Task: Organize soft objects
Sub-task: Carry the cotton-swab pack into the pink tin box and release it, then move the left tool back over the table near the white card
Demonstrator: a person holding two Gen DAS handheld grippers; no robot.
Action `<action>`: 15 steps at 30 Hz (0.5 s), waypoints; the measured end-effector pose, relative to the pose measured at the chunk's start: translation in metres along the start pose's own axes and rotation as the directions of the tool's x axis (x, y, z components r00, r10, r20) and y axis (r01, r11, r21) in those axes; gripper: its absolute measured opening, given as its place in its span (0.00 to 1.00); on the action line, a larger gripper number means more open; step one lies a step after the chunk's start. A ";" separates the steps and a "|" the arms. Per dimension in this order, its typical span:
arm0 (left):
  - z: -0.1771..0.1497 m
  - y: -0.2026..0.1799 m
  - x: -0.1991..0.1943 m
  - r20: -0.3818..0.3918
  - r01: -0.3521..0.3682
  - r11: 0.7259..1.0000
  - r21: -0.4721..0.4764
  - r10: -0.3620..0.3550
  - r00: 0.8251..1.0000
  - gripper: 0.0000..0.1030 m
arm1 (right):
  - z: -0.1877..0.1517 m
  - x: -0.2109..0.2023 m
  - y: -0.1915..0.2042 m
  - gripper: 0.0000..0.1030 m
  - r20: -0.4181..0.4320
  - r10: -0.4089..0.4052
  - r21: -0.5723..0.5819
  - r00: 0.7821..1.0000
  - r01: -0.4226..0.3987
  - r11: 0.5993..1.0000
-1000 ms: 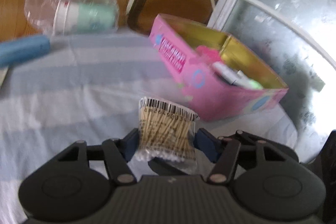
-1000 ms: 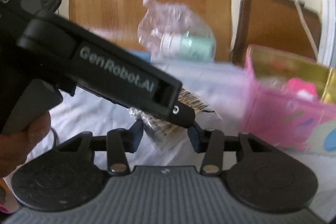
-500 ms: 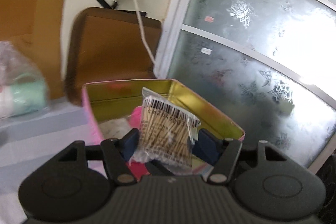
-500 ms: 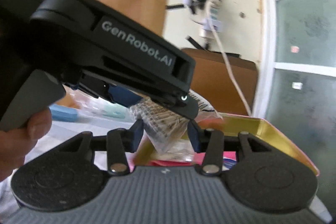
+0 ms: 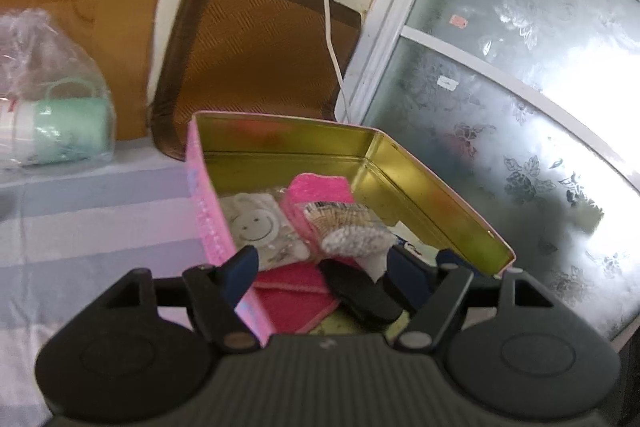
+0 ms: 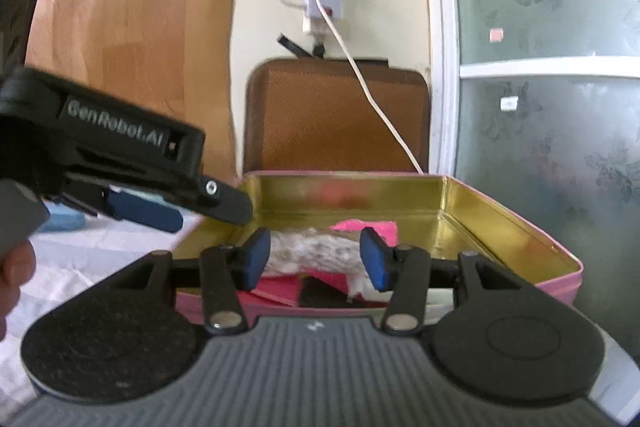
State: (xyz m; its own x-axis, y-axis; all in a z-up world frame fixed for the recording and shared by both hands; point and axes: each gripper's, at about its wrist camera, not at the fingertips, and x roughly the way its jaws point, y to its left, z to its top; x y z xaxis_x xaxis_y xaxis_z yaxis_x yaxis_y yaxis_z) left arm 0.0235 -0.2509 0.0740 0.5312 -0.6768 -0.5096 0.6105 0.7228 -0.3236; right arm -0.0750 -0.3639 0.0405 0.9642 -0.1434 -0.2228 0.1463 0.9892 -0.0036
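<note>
Your left gripper (image 5: 320, 265) is wide open, nothing between its pads; the swab packet (image 5: 348, 231) lies in the tin (image 5: 440, 203) just ahead of the fingertips, apart from both pads, resting on the pink cloth (image 5: 316, 189); the smiley packet (image 5: 256, 227) sits just left of it, ahead of your left pad (image 5: 240, 267); a red cloth (image 5: 296, 297) lies under the gripper's nose, and the tin's pink wall runs back past the left pad; a black gripper tip pokes in between your left gripper's fingers from below; whether it touches the packet you can't tell. Your right gripper (image 6: 316, 263) is also open over the tin's near wall, nothing pinched; the packet shows between and beyond its pads, apart from both as far as the blur allows. From the right wrist view your left gripper comes in from the left, its blue pad (image 6: 144, 213) and black tip above the tin's left rim. Well off to the left of your left gripper a bagged green cup (image 5: 64, 131) lies on the striped cloth (image 5: 100, 223); beyond the tin stand a brown chair back (image 6: 336, 115) and a frosted window (image 5: 520, 107); a white cable (image 6: 368, 91) hangs down to the chair.
</note>
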 end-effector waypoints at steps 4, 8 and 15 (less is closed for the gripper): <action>-0.008 0.009 -0.033 0.059 -0.020 1.000 0.023 0.019 0.998 0.71 | 0.008 -0.007 0.020 0.51 0.040 0.046 -0.028 0.998 -0.045 0.999; -0.026 0.043 -0.079 0.120 -0.074 0.997 0.002 0.074 0.990 0.73 | 0.014 -0.009 0.050 0.51 0.032 0.128 -0.065 0.991 -0.126 0.990; -0.064 0.145 -0.156 0.175 -0.305 0.935 -0.180 0.335 0.926 0.76 | 0.006 0.003 0.122 0.51 -0.118 0.340 -0.068 0.933 -0.350 0.934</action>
State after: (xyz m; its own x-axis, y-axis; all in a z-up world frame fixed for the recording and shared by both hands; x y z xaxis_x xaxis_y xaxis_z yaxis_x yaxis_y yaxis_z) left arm -0.0084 -0.0314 0.0561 0.7993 -0.4084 -0.4407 0.3033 0.9074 -0.2909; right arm -0.0532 -0.2436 0.0451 0.9232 0.2065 -0.3242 -0.2156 0.9764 0.0079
